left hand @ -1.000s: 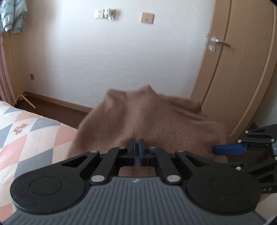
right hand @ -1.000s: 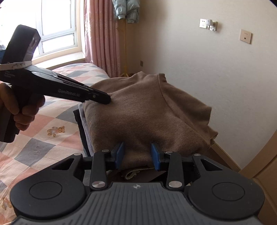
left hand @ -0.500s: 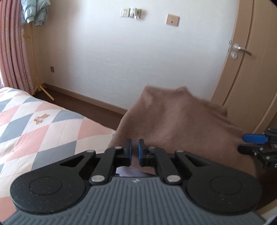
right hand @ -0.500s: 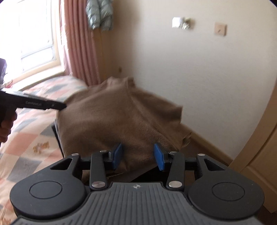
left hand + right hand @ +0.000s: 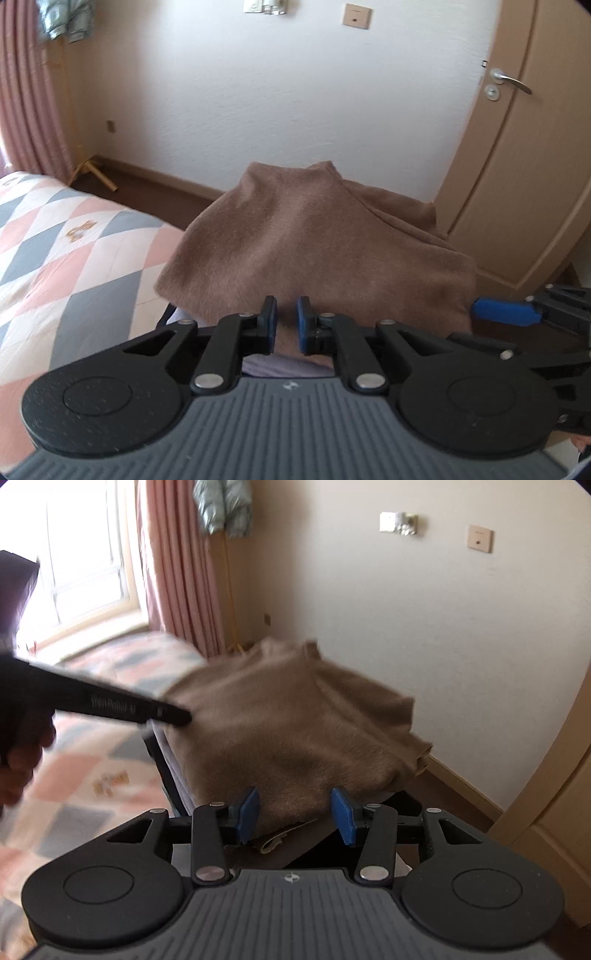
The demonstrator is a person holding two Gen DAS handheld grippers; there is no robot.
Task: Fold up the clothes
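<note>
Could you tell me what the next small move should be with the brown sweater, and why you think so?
Probably draw both grippers straight back, clear of the pile. The brown sweater already lies folded on top of other folded clothes at the bed's edge. The left gripper and the right gripper both stand open with no cloth pinched between the fingers, so nothing seems left to hold.

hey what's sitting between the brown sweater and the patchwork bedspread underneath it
In the left wrist view, a pale lavender folded garment with a dark layer beneath peeks out between the brown fuzzy sweater and the pink-and-grey quilt.
</note>
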